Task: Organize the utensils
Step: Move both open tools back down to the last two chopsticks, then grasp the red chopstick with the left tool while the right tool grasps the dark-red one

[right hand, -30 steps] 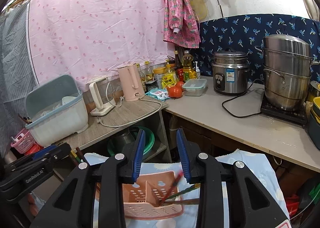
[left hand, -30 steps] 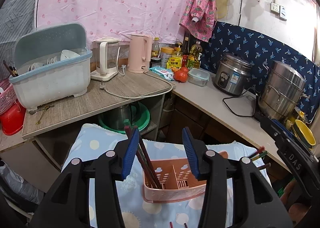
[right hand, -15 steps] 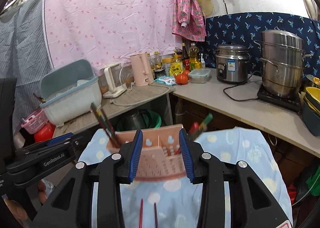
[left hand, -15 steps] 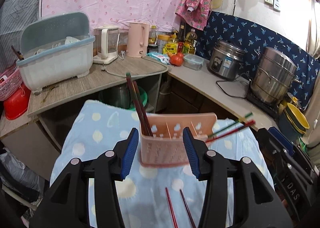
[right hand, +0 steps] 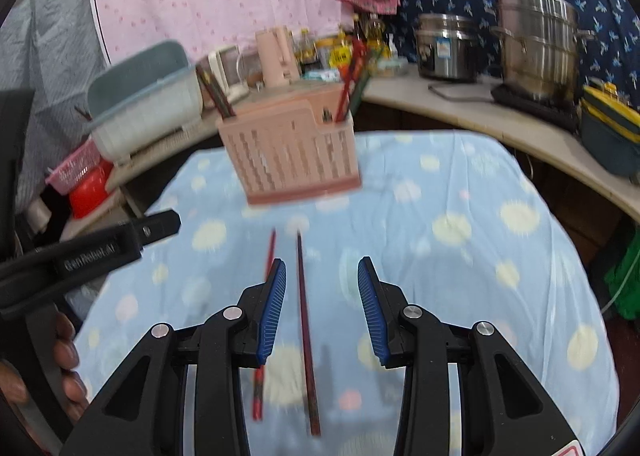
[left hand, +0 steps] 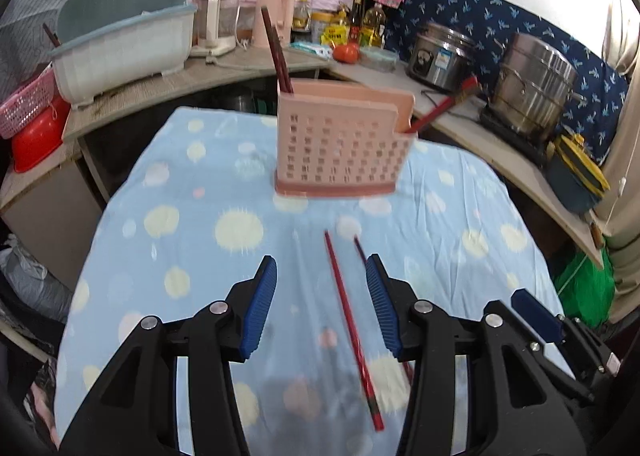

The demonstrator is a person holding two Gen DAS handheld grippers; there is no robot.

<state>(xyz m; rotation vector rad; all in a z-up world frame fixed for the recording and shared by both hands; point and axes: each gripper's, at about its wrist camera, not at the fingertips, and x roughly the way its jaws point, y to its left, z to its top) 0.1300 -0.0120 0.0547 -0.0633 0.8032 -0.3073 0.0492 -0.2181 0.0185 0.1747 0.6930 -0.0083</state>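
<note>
A pink perforated plastic utensil holder [left hand: 340, 148] stands upright near the far edge of a tabletop covered with a pale blue cloth dotted with cream and pink spots [left hand: 180, 216]. Dark brown chopsticks [left hand: 276, 52] lean out of the holder's left compartment, and red chopsticks [left hand: 440, 108] slant out of its right compartment.

Two more chopsticks lie loose on the cloth, nearer the front edge than the holder and well apart from it. One is a bright red chopstick [left hand: 350, 328], the other a darker maroon chopstick [right hand: 306, 336]; they lie roughly side by side, pointing toward the holder, not touching each other.

The left gripper [left hand: 322, 304] hovers above the cloth with its blue ribbed pads spread apart and nothing pinched; in its own view the bright red chopstick runs through the gap between the pads. The right gripper [right hand: 322, 308] is likewise spread and empty, its jaws having just been opening a little; in its view the maroon chopstick lies below the gap, close to the left pad. Whether either gripper touches the cloth cannot be told.

A hand [right hand: 64, 368] grips the left tool's handle at the left border of the right wrist view.
</note>
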